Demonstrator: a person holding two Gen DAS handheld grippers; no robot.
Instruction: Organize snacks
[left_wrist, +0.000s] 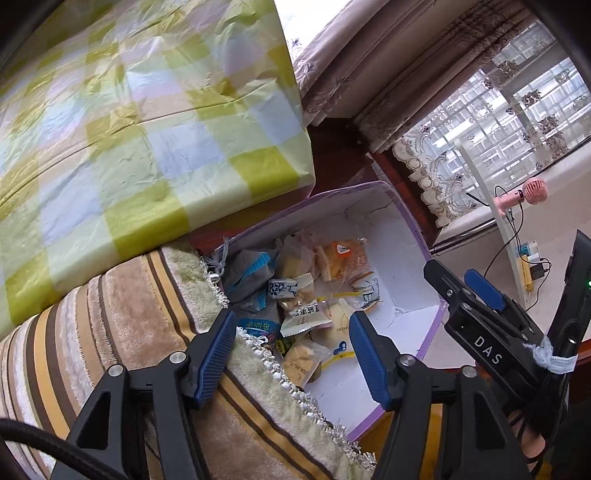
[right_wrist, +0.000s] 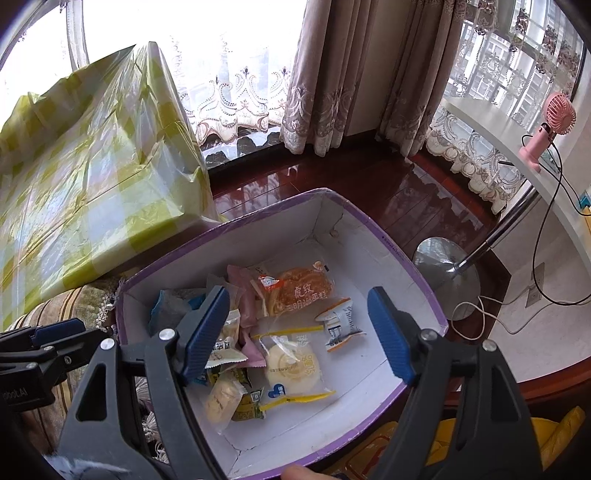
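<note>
A purple-rimmed white cardboard box (right_wrist: 388, 258) (left_wrist: 413, 280) sits low beside a striped cushion and holds several wrapped snacks. Among them are an orange tiger-pattern cake pack (right_wrist: 295, 288), a round pale cake pack (right_wrist: 295, 363), a small white and orange pack (right_wrist: 338, 323) and a pink pack (right_wrist: 243, 295). My right gripper (right_wrist: 299, 334) is open and empty, hovering above the box. My left gripper (left_wrist: 291, 356) is open and empty over the box's left edge and the cushion fringe. The right gripper also shows in the left wrist view (left_wrist: 476, 295).
A table under a green checked cloth (left_wrist: 129, 129) (right_wrist: 92, 184) stands left of the box. The striped fringed cushion (left_wrist: 129, 314) lies under the left gripper. Dark wooden floor (right_wrist: 369, 184), curtains, a chrome lamp base (right_wrist: 447, 277) and a pink fan (right_wrist: 554, 125) lie beyond.
</note>
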